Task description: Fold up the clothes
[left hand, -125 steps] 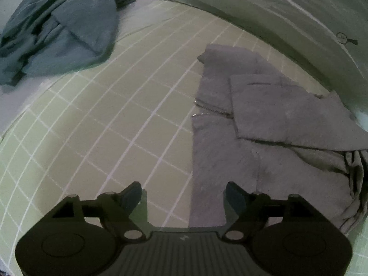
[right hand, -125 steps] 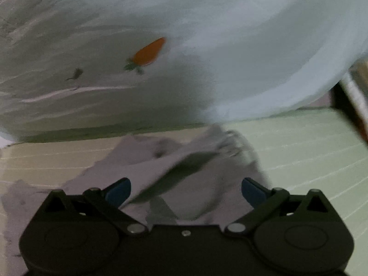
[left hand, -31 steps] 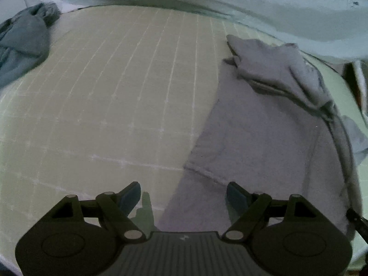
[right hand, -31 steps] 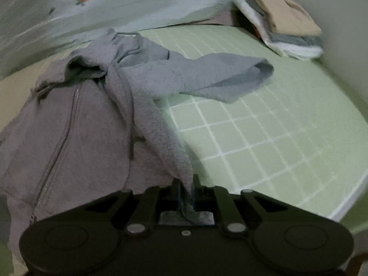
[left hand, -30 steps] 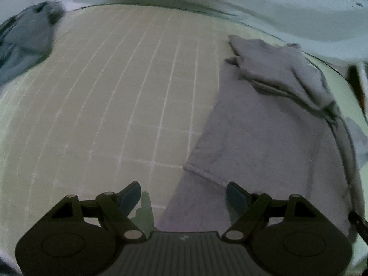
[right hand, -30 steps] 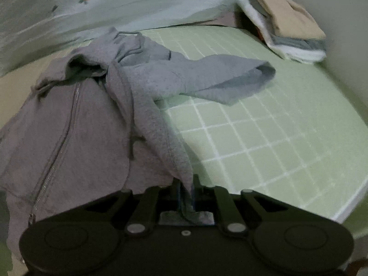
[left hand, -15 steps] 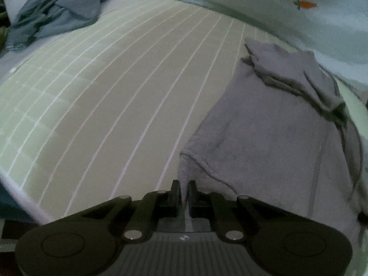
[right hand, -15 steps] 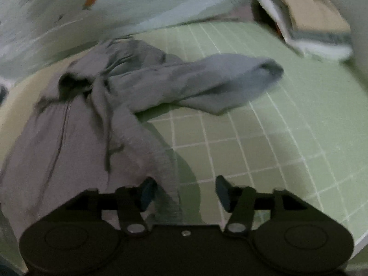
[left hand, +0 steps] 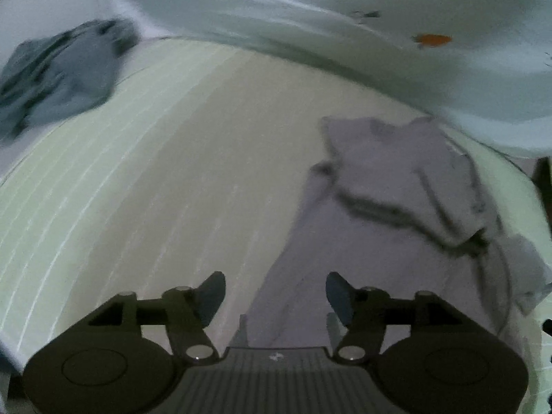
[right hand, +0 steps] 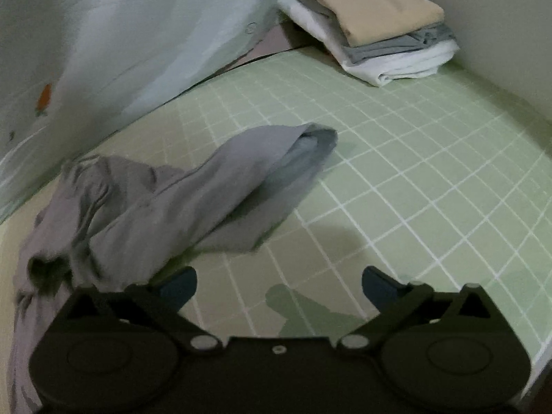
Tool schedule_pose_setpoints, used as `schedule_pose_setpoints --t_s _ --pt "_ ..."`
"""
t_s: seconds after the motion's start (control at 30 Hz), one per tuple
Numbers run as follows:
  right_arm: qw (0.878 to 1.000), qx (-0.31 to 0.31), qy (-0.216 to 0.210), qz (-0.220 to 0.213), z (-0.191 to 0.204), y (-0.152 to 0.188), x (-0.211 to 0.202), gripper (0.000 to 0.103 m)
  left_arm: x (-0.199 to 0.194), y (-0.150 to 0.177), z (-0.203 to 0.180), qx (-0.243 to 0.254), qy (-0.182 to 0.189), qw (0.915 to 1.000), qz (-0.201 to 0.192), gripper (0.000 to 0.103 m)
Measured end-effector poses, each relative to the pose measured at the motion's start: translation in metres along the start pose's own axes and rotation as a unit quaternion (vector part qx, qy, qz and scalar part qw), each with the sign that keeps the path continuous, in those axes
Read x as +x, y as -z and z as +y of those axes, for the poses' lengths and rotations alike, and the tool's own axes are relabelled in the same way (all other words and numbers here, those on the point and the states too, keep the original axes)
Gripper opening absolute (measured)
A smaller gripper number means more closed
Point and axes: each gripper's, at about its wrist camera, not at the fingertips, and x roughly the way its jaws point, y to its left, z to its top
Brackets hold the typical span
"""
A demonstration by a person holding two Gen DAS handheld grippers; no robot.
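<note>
A grey zip hoodie lies spread on the green checked mat, its hood bunched at the far end. My left gripper hovers above the hoodie's near hem, its jaws opening, with nothing pinched between them. In the right wrist view the hoodie lies to the left, one sleeve stretched out to the right across the mat. My right gripper hangs over bare mat beside the hoodie's edge, jaws opening wide and empty.
A crumpled blue-grey garment lies at the mat's far left corner. A pale quilt with a carrot print runs along the back. A stack of folded clothes sits at the far right by the wall.
Both grippers have let go of the hoodie's hem and opened. The left one lifted away from the near corner; the right one swung rightwards off the garment over bare mat.
</note>
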Motion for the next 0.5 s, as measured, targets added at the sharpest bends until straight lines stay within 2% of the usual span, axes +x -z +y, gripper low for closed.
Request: schedule_pose_setpoints --t_s 0.1,0.27,0.4,0.43,0.47,0.5 --pt "1.000 0.006 0.007 -0.005 0.006 -0.013 0.016 0.103 0.017 -0.016 -0.017 0.010 0.020 0.9998 0.000 0.067" --pt "1.000 0.015 0.014 -0.020 0.017 -0.040 0.046 0.103 0.068 -0.047 -0.034 -0.020 0.084 0.9958 0.030 0.066" --pt "0.999 0.008 0.025 -0.020 0.025 -0.053 0.052 0.103 0.101 -0.065 -0.045 -0.048 0.105 0.9910 0.068 0.063" --pt "0.999 0.000 0.029 -0.017 0.028 -0.050 0.051 0.103 0.102 -0.065 -0.048 -0.037 0.099 0.9922 0.067 0.059" --pt "0.999 -0.009 0.033 -0.014 0.030 -0.047 0.050 0.103 0.104 -0.065 -0.051 -0.027 0.093 0.9932 0.065 0.044" --pt "0.999 -0.019 0.039 -0.007 0.032 -0.042 0.052 0.103 0.105 -0.065 -0.053 -0.016 0.086 0.9941 0.064 0.017"
